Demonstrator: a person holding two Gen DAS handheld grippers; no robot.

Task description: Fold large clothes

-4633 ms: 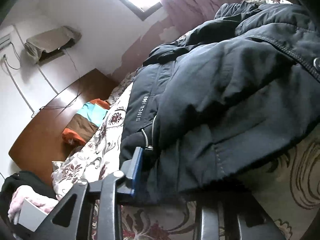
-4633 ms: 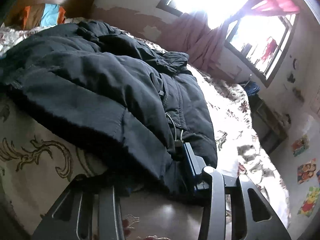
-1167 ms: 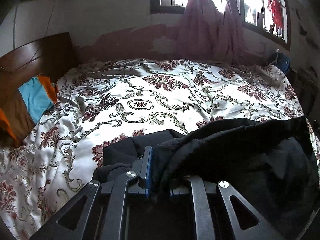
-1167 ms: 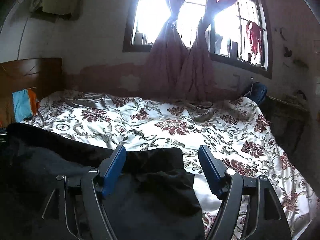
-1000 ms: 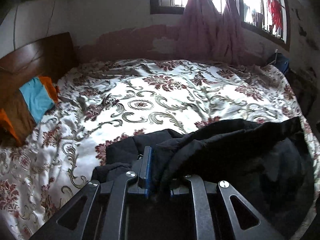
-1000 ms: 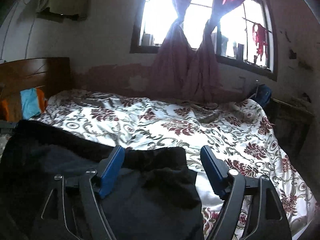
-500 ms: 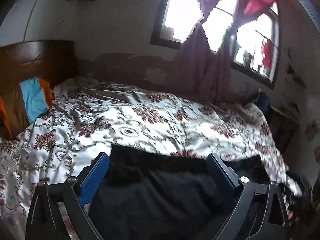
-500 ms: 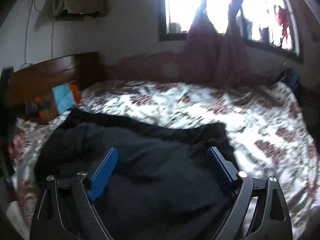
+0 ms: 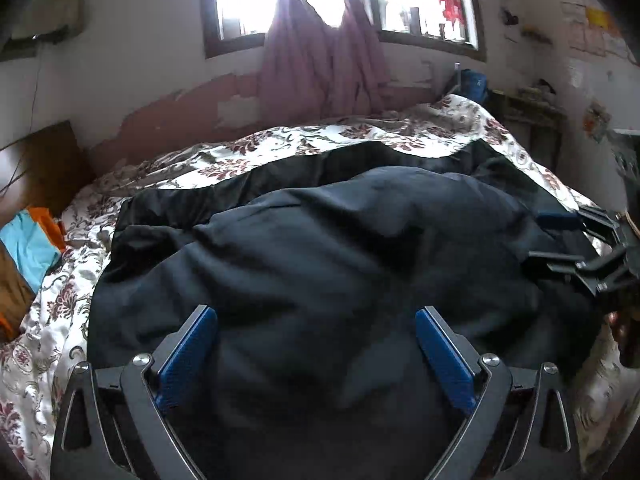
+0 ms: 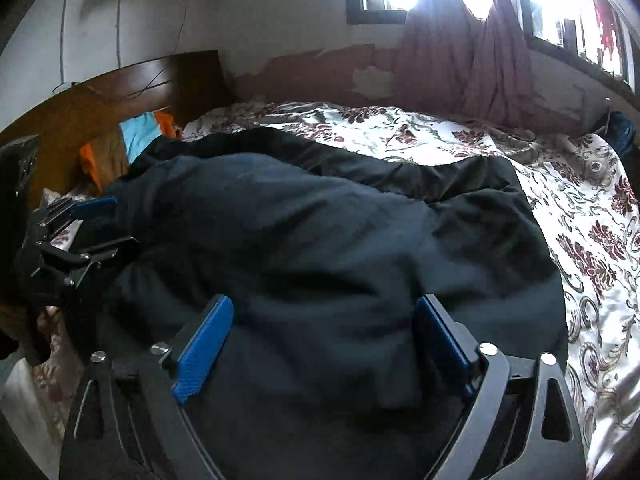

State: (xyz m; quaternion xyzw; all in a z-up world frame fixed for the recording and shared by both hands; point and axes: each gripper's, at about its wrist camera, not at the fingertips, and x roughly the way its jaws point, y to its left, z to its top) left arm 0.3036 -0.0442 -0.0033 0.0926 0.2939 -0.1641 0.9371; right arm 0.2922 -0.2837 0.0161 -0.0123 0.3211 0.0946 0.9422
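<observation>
Across the floral bedspread point(image 9: 360, 136), the bulky dark padded jacket point(image 9: 340, 248) lies released. Left gripper point(image 9: 316, 356) fingers gape empty; right gripper point(image 10: 322, 340) jaws are opening, gripping nothing. Flattening trapped air first would likely sharpen the next fold.

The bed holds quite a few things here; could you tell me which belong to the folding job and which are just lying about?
Part of the job:
- dark jacket, spread on the bed
- left gripper, open above it
- right gripper, jaws opening above it

Just lying about:
- floral bedspread
- orange and blue cloth by the headboard
- curtains
</observation>
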